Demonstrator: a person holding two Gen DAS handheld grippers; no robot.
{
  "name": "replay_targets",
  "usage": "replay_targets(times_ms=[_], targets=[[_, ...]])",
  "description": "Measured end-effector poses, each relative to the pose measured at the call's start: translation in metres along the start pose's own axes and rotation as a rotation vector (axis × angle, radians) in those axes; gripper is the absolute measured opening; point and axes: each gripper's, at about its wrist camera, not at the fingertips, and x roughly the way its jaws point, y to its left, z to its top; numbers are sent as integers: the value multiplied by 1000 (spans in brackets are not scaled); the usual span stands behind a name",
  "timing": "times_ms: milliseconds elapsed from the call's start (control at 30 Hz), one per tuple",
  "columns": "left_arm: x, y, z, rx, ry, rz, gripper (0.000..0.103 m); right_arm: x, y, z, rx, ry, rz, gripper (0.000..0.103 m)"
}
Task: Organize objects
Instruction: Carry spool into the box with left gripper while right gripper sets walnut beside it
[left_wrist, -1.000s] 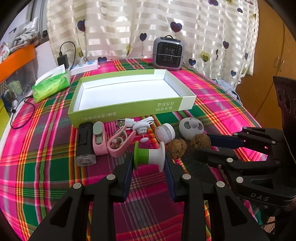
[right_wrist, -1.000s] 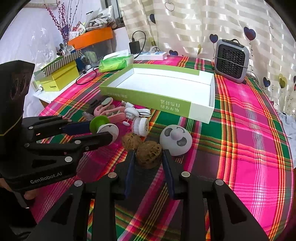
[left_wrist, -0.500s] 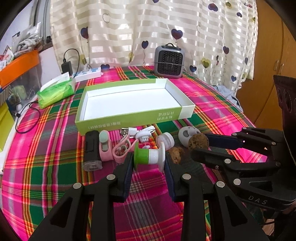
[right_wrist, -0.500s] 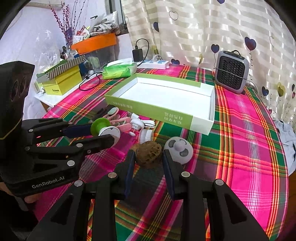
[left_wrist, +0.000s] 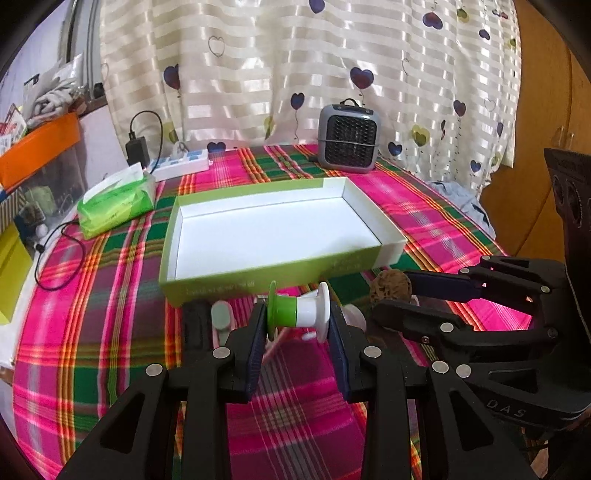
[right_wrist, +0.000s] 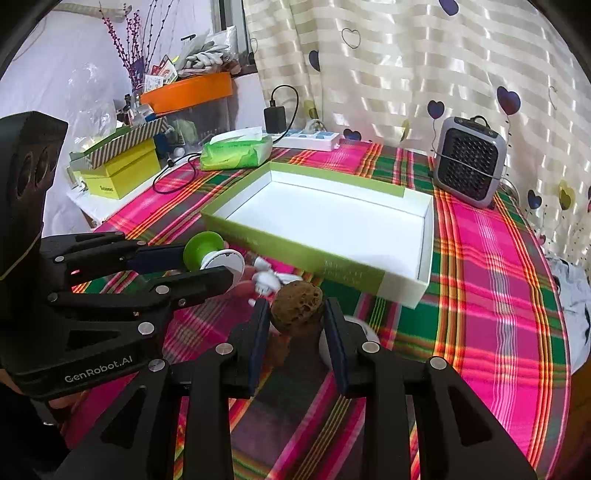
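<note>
Flanged plastic spool (left_wrist: 298, 314); pitted round walnut (right_wrist: 297, 309)

Walnut (right_wrist: 297, 307) in R tool (right_wrist: 297, 325)

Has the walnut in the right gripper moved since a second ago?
Yes. The walnut, clamped in the right gripper, has been lifted off the plaid cloth and carried toward the green box; it now overlaps the box's near wall in the right wrist view.
</note>
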Motion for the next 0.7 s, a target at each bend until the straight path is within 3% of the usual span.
replay_targets(times_ms=[700], targets=[[33,18,41,1,-14,25,30,34,-21,46,-33,5,-33,32]])
